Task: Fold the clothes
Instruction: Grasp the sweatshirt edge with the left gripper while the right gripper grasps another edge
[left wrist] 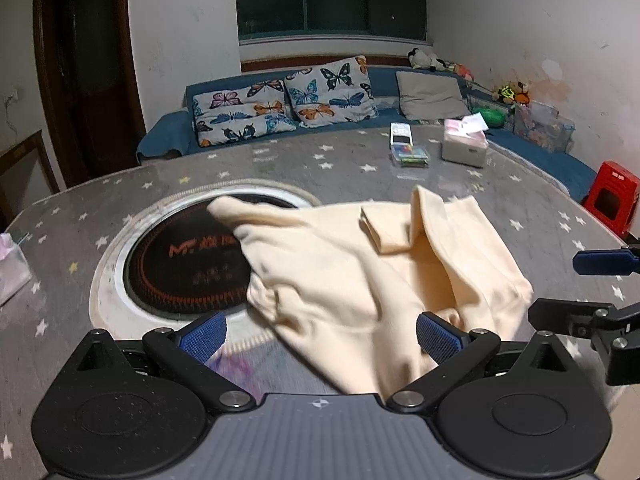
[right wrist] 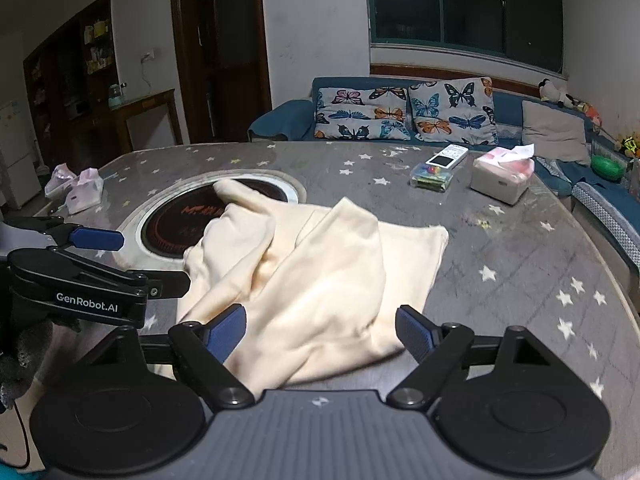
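Observation:
A cream garment (left wrist: 360, 280) lies crumpled on the grey star-patterned table (left wrist: 280, 164), one corner draped over the round black cooktop (left wrist: 188, 264) set into it. My left gripper (left wrist: 320, 338) is open, its blue pads (left wrist: 204, 336) wide apart just above the cloth's near edge. In the right wrist view the same garment (right wrist: 320, 272) spreads ahead of my right gripper (right wrist: 322, 332), which is open too, with the cloth under the gap and not pinched. Each gripper shows in the other's view: the right gripper (left wrist: 580, 286) at the right edge, the left gripper (right wrist: 140, 264) at the left.
A white tissue box (left wrist: 464, 146), a remote (left wrist: 401, 134) and a clear box of coloured bits (left wrist: 410, 155) sit at the table's far right. A pink bag (right wrist: 80, 190) lies far left. A blue sofa (left wrist: 168, 136) with butterfly cushions and a red stool (left wrist: 610, 196) stand beyond.

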